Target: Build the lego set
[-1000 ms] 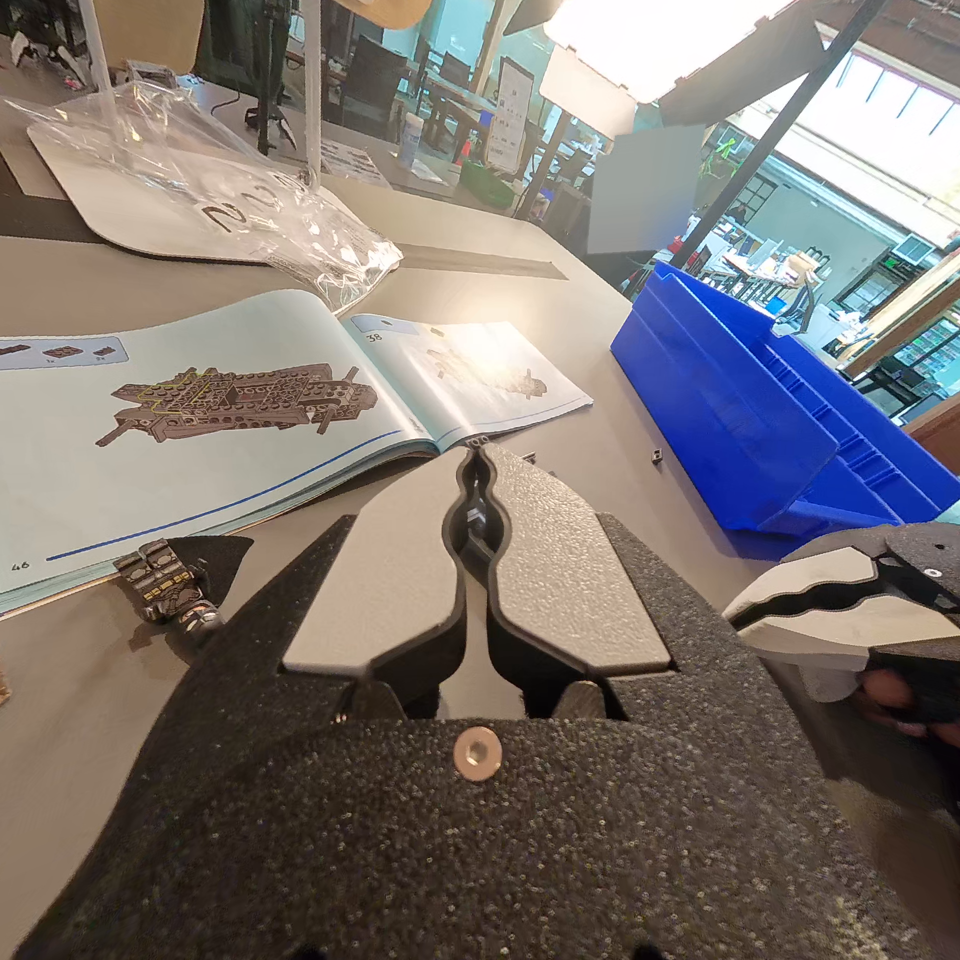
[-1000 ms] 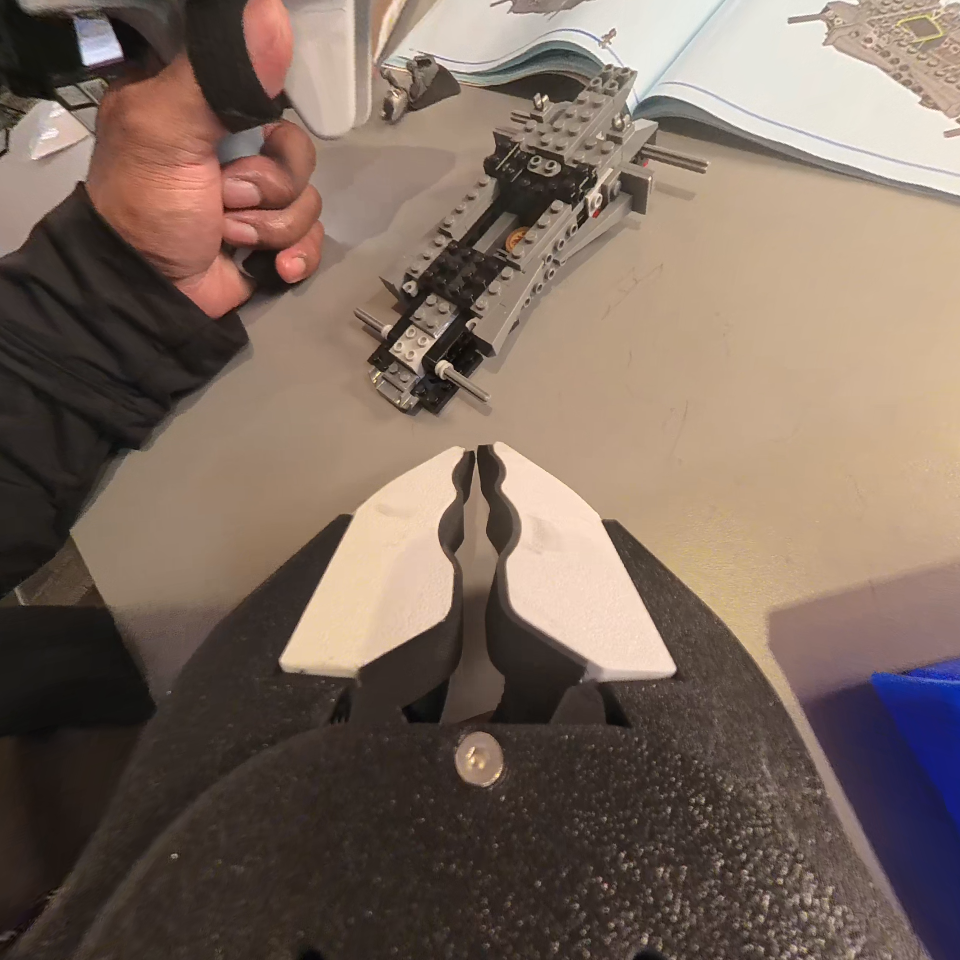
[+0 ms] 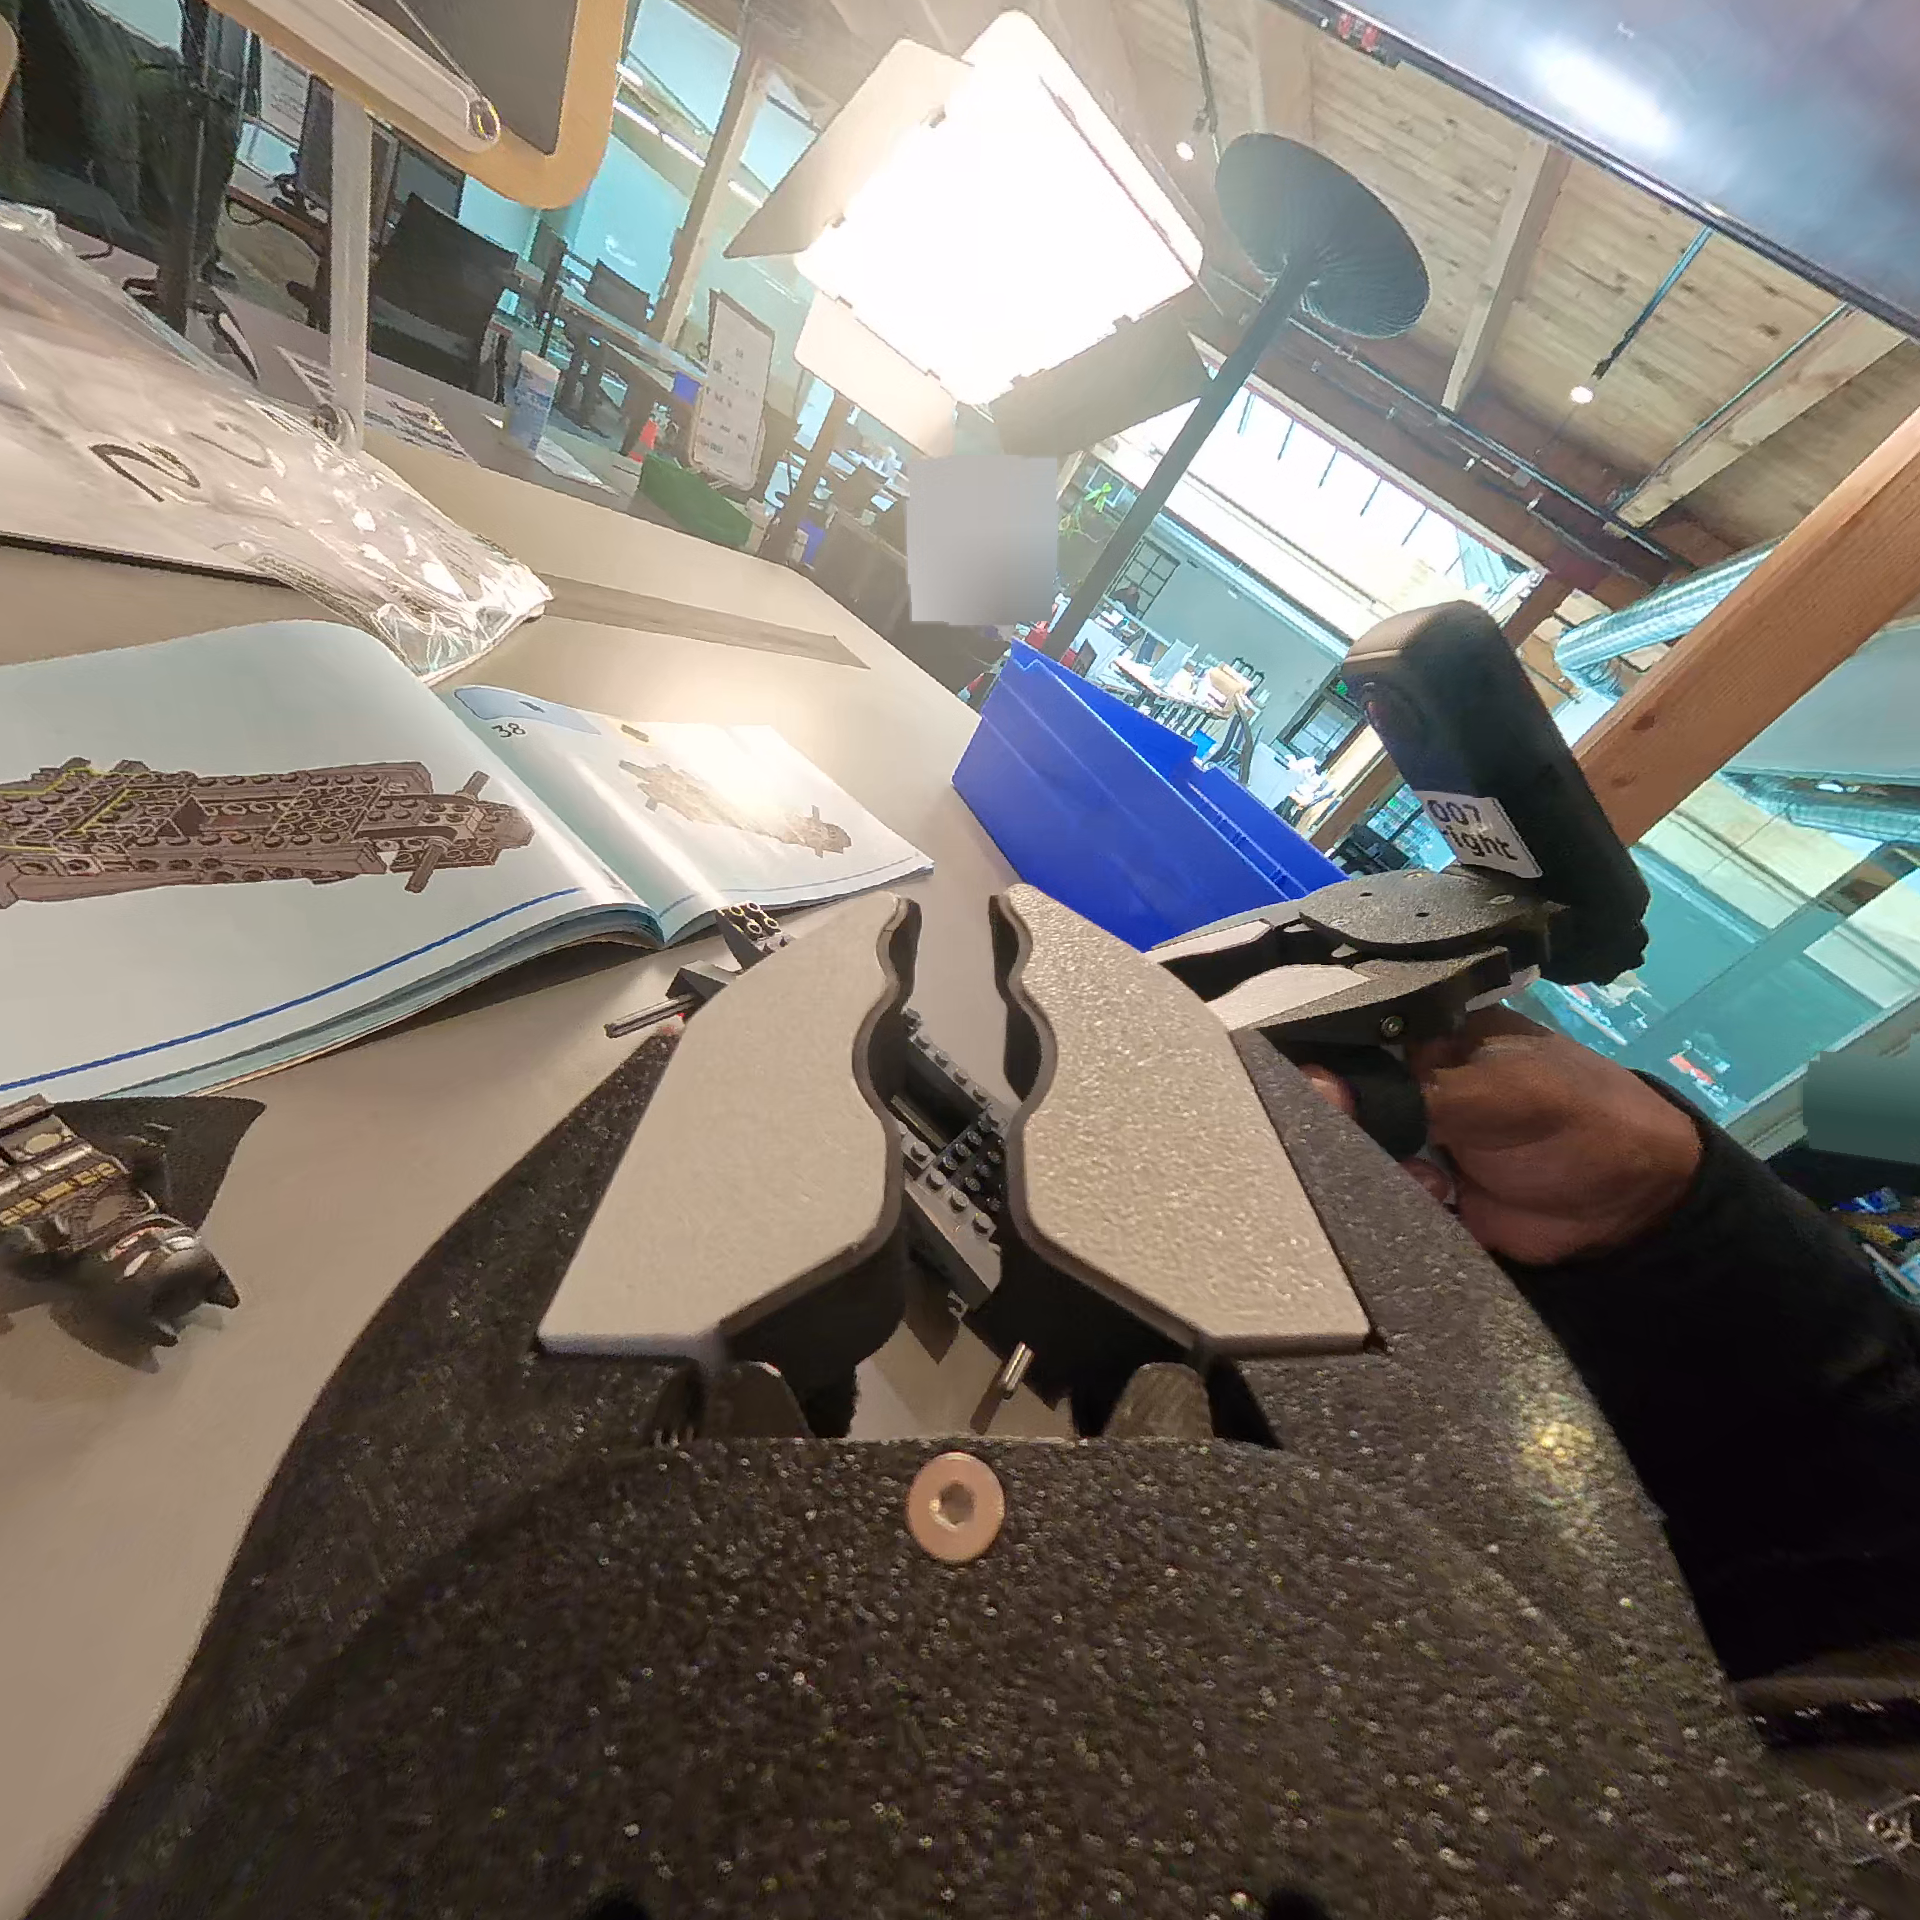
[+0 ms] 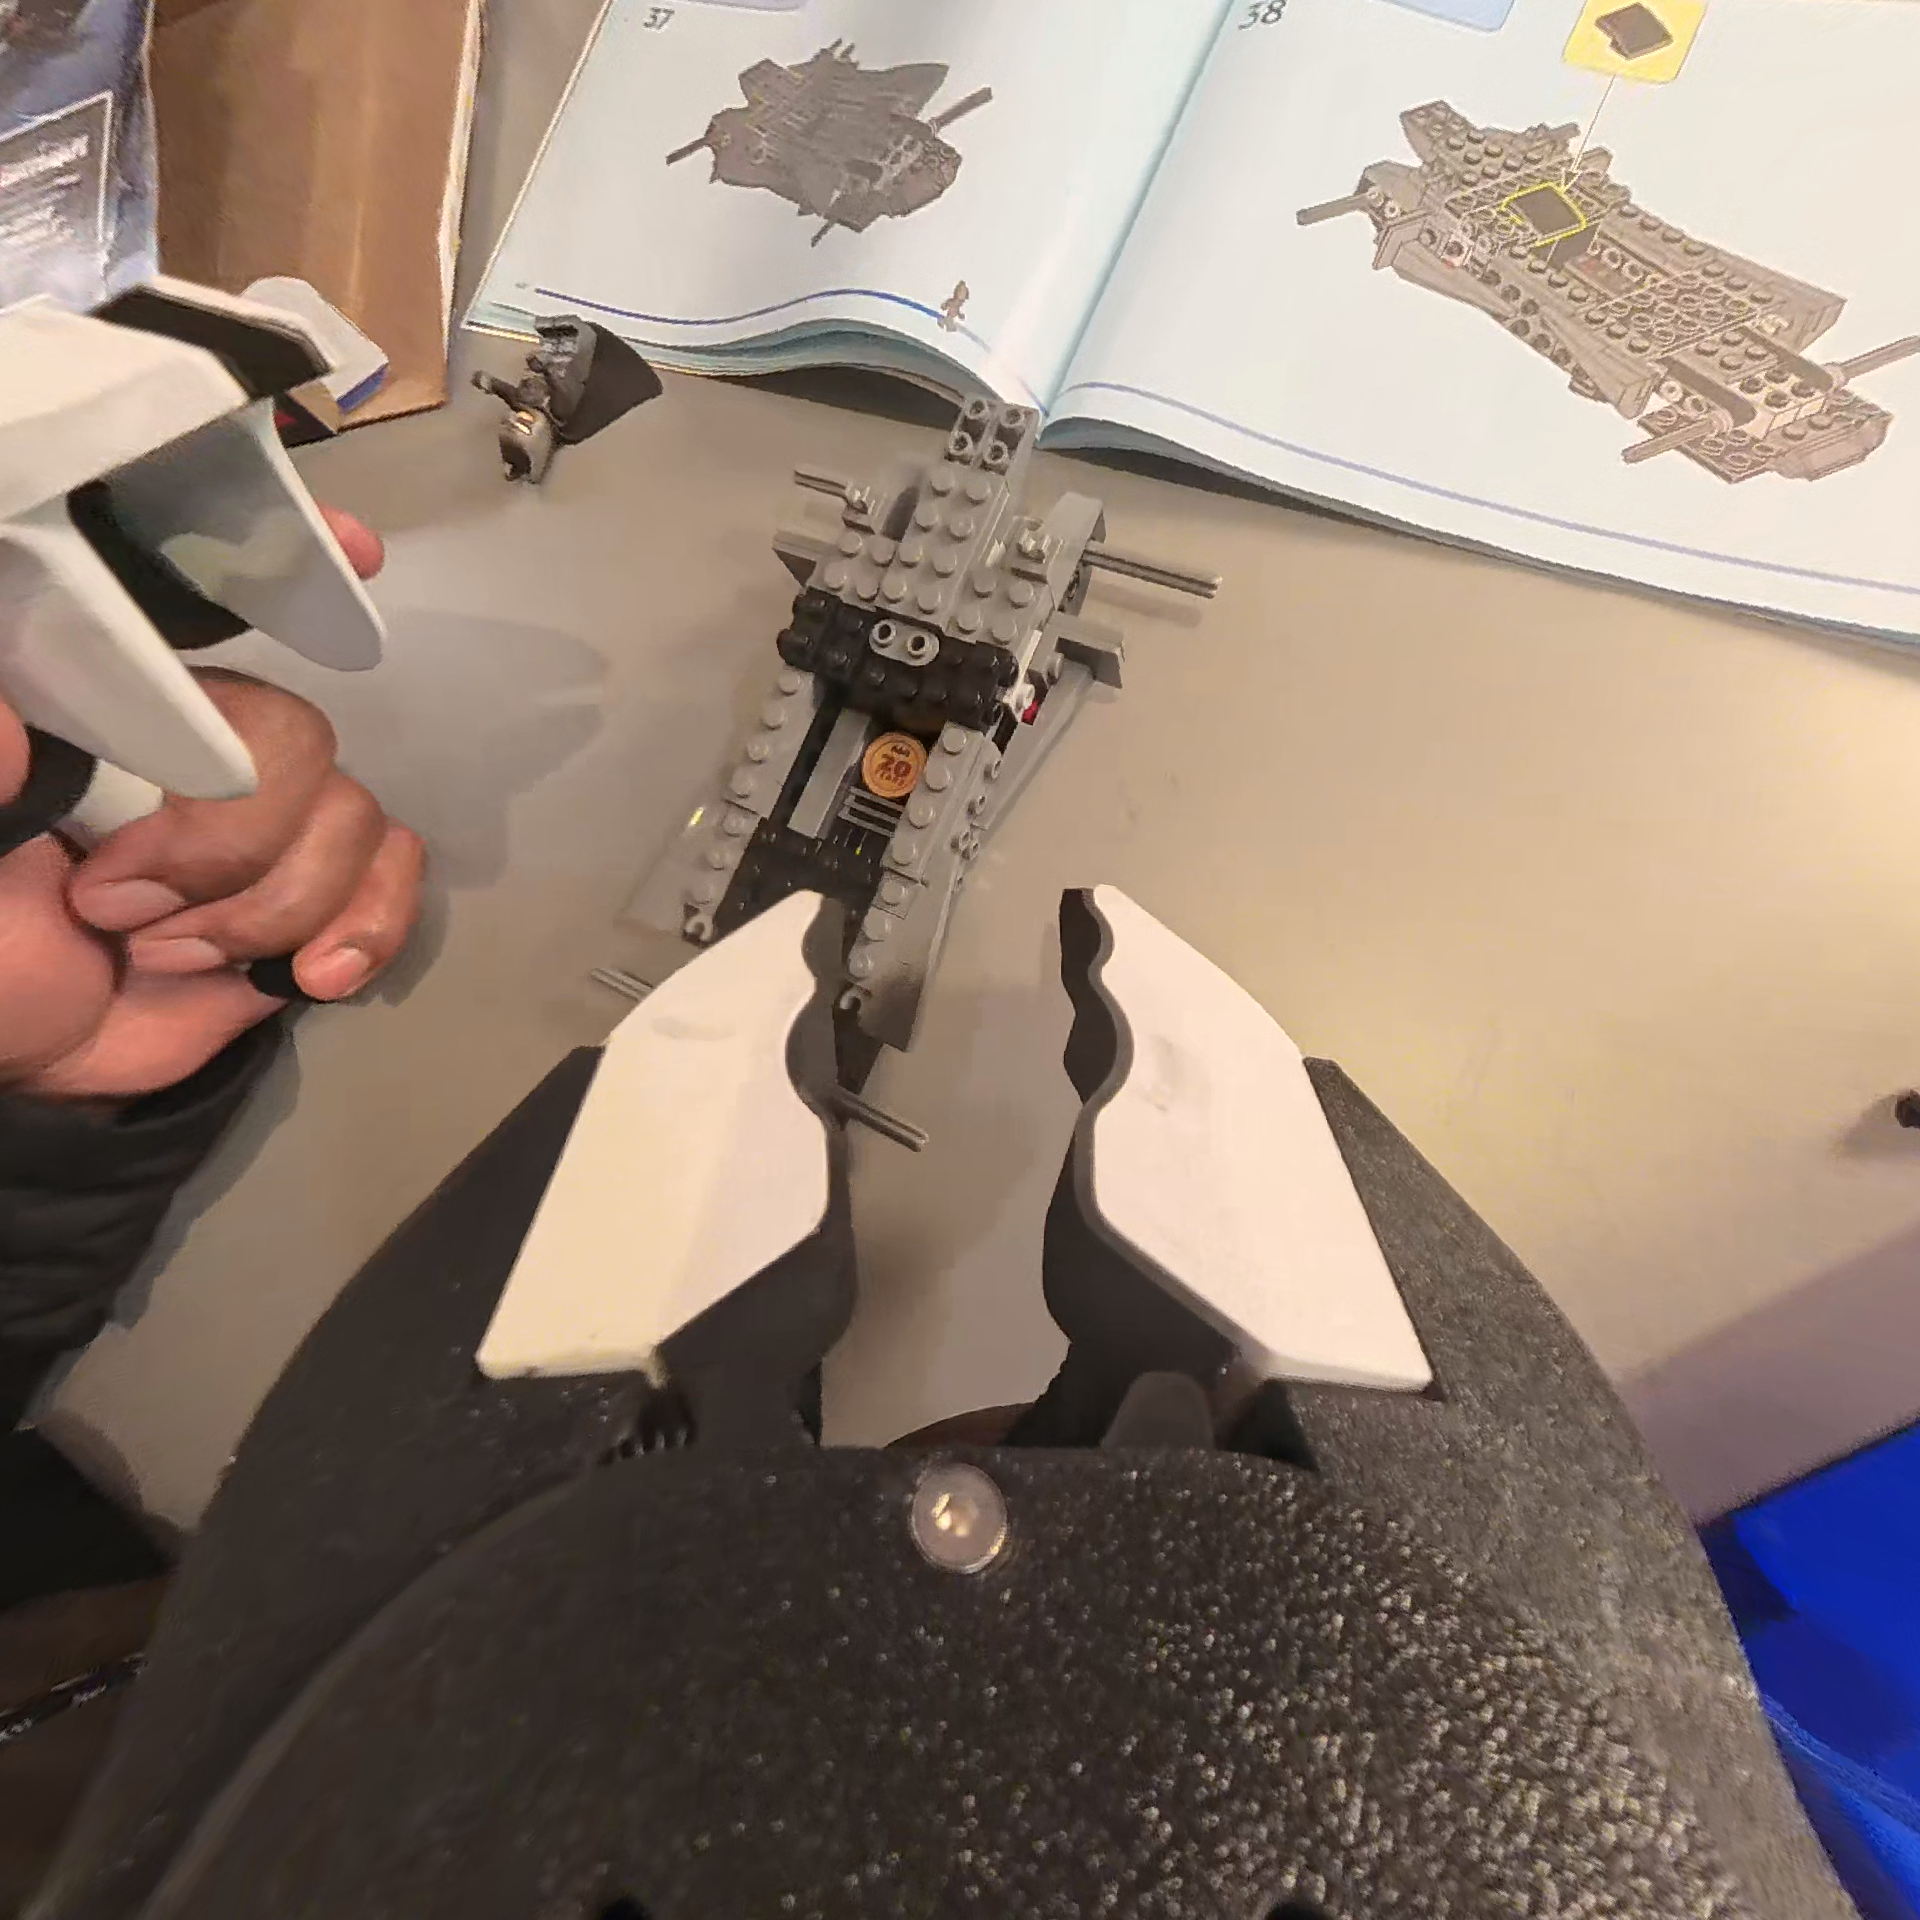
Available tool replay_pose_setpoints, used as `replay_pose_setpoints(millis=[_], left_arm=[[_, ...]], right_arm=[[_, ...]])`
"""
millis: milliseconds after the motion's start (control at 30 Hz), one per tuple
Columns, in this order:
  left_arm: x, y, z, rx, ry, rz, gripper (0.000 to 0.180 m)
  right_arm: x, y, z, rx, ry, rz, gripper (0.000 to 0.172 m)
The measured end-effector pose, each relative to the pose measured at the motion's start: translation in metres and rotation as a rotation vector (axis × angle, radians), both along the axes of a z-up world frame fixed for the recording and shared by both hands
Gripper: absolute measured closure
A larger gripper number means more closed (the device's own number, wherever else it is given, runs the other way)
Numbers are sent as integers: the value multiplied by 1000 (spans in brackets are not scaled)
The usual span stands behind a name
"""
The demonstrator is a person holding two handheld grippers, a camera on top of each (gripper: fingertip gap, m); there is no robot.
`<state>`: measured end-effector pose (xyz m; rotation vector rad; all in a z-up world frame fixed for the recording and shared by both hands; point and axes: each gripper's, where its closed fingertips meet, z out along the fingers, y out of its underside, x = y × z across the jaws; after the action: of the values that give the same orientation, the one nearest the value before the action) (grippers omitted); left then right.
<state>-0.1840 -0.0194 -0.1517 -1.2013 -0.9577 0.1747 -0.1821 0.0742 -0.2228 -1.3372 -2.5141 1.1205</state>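
A grey and black brick model (image 4: 904, 665) lies on the grey table (image 4: 1455, 831), just below an open instruction booklet (image 4: 1247, 208). My right gripper (image 4: 940, 909) is open over the model's near end. The end lies between the fingers, with a clear gap on the right side. My left gripper (image 3: 951, 914) is slightly open and holds nothing. The model (image 3: 951, 1132) shows through its gap, lower down. In the right wrist view the left gripper (image 4: 291, 717) hangs to the left of the model, apart from it. The right gripper (image 3: 1351, 956) shows beside the left one.
A blue bin (image 3: 1122, 821) stands at the right of the table. A dark minifigure (image 4: 551, 395) lies left of the booklet. A clear plastic bag (image 3: 312, 499) lies at the back left. A small dark piece (image 4: 1907, 1110) lies at the far right. A brown paper bag (image 4: 312, 156) stands behind. The grippers' ends are close to 12 centimetres from one another. The dark minifigure (image 4: 551, 395) is about 12 centimetres from my left fingertips.
Both grippers have opened from shut, the right one much wider. The right gripper has moved forward until the model's near end lies between its fingers. The left gripper has moved over the model.
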Motion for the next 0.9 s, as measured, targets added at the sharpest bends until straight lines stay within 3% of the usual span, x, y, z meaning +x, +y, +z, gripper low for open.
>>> replay_pose_setpoints(millis=[267,800,900], left_arm=[[5,0,1,34,-9,-28,166],[14,8,-1,3,-5,-65,166],[15,9,-1,1,-2,-70,166]], right_arm=[[-3,-11,5,-30,-49,-32,128],[-17,-18,-30,166,-82,-33,138],[-19,-20,-29,154,-66,-26,147]])
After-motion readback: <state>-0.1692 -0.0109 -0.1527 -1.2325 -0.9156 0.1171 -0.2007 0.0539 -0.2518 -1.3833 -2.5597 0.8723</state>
